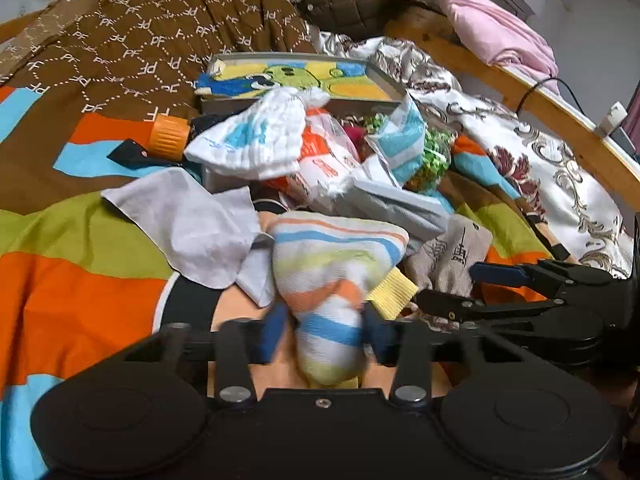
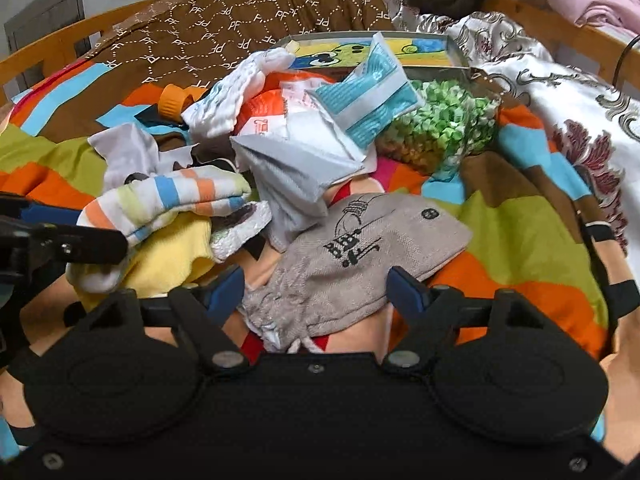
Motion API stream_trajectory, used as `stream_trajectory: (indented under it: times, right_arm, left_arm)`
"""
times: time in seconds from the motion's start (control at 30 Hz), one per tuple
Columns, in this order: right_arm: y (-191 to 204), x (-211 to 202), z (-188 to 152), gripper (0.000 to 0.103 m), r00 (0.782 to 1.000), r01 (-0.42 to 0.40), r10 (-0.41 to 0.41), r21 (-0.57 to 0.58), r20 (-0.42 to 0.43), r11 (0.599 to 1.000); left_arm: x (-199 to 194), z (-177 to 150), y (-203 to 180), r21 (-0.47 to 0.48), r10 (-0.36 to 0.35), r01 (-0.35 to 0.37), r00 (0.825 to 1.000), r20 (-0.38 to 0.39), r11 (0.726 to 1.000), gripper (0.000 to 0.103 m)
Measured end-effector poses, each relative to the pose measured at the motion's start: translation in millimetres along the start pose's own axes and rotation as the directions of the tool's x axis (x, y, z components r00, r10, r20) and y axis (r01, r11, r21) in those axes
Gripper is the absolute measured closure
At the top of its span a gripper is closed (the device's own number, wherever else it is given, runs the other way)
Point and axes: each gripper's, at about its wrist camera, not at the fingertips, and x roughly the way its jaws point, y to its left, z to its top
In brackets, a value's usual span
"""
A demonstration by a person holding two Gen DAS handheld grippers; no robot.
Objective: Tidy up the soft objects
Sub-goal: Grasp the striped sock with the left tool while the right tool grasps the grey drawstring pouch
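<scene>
A sock with orange, blue and green stripes (image 1: 336,264) lies at the near edge of a heap of soft things on the bed. My left gripper (image 1: 326,332) is shut on its lower end, a blue pad pressed into each side. From the right wrist view the same sock (image 2: 168,200) hangs from the left gripper (image 2: 100,228). A grey drawstring pouch with black print (image 2: 360,248) lies between the blue pads of my right gripper (image 2: 318,288), which stand wide at its edges without squeezing it. The right gripper (image 1: 464,288) also shows beside the pouch (image 1: 452,256).
The heap holds a white ribbed sock (image 1: 256,140), a grey cloth (image 1: 188,232), a yellow cloth (image 2: 172,252), a blue-and-white packet (image 2: 368,96) and a bag of green pieces (image 2: 440,128). Behind stands a metal tin (image 1: 384,80). A wooden bed rail (image 1: 540,100) runs along the right.
</scene>
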Motion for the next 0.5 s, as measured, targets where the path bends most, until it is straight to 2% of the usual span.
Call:
stream_trajectory:
  times: [0.03,0.1,0.17,0.33,0.5]
  right_arm:
    - [0,1,-1,0.046,1.000,-0.010,0.010,0.003,0.002,1.000]
    - [-1,3,-2,0.054,1.000,-0.031,0.031,0.018,-0.005,0.999]
    - [-2,3,-5,0.058,0.999,-0.036,0.036,0.024,-0.018,0.999]
    - [-3,1,-9,0.079,0.997,-0.058,0.059,0.037,-0.044,0.998]
    - [1,-6,-11,0.086,0.998,-0.051,0.052,0.025,-0.033,0.998]
  left_arm:
    - [1,0,-1,-0.004,0.000,-0.001,1.000,-0.007,1.000,0.077]
    - [0,-1,-3,-0.006,-0.005,0.005,1.000,-0.009,1.000,0.083]
    - [-3,-2,-7,0.006,0.002,-0.002,1.000,-0.009,1.000,0.085]
    - [-10,-7,-17,0.020,0.002,-0.002,1.000,-0.003,1.000,0.088]
    - [-21,-15,-26,0.037,-0.007,0.007,1.000,0.013,0.999,0.089]
